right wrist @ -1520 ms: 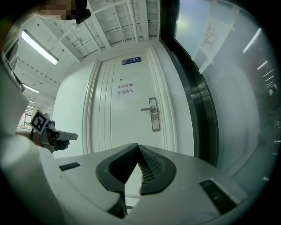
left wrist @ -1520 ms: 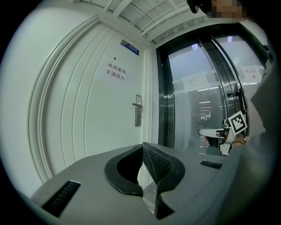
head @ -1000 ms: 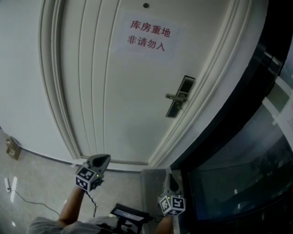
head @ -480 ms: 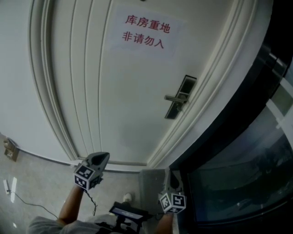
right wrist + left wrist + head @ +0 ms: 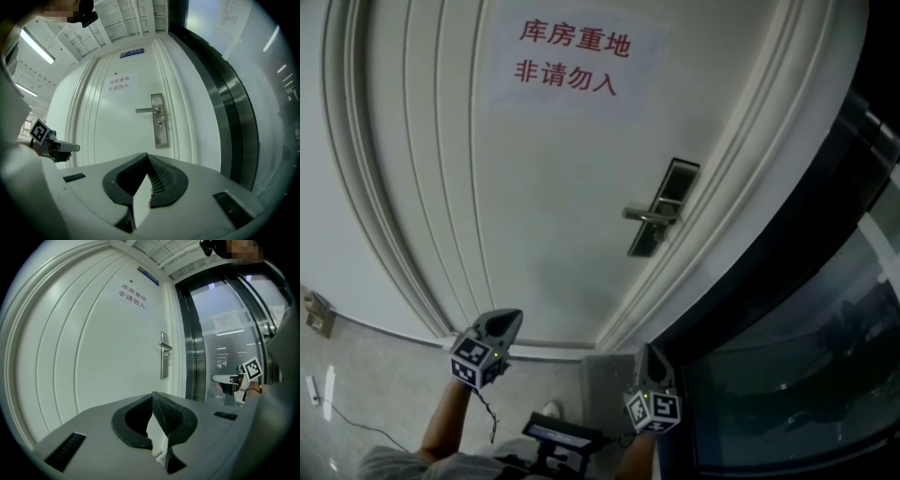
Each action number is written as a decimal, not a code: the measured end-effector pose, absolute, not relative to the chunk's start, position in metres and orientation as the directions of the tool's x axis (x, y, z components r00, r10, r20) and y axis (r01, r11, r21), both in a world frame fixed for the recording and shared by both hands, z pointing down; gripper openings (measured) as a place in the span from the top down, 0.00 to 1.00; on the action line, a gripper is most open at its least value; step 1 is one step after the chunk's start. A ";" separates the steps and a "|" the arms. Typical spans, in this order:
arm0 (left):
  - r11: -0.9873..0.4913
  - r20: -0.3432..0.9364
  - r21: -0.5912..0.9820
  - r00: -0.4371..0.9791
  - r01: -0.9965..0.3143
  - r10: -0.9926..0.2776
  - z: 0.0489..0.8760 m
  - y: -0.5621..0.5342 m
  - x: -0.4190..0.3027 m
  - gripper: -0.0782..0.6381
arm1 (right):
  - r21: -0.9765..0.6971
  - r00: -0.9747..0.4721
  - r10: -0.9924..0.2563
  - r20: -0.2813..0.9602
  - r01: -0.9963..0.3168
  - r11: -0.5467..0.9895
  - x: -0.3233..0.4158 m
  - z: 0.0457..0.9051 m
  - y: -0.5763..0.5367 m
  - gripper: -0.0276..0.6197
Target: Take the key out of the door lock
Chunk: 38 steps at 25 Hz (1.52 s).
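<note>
**Head view:** A white panelled door [image 5: 553, 187] carries a paper sign [image 5: 572, 61] printed in red characters. The door lock [image 5: 661, 208], a dark upright plate with a metal lever handle [image 5: 645, 215], sits at the door's right edge. Just beyond it is a dark-framed glass panel [image 5: 806, 366]. The left gripper [image 5: 508, 320] and the right gripper [image 5: 651, 354] are held low, both pointing toward the door and well apart from the lock.

**Left gripper view:** The left gripper's jaws are pressed together at the tips with nothing between them. The lock plate shows far ahead, seen almost edge-on. The right gripper appears off to the right.

**Right gripper view:** The right gripper's jaws meet tip to tip and are empty. The door lock stands straight ahead above them, its lever pointing left. A small dark cylinder [image 5: 160, 124] lies just under the lever. The key is too small to make out there.
</note>
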<state>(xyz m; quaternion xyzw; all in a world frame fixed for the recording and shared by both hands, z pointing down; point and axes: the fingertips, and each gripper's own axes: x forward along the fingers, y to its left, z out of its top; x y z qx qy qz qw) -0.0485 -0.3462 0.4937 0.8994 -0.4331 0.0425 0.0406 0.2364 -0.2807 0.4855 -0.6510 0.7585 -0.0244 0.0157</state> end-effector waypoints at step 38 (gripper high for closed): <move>-0.569 0.140 0.058 0.572 -0.820 -0.809 0.494 -0.451 -0.004 0.88 | 0.349 -0.279 -0.959 -0.042 -0.904 0.248 0.265 0.387 -0.458 0.86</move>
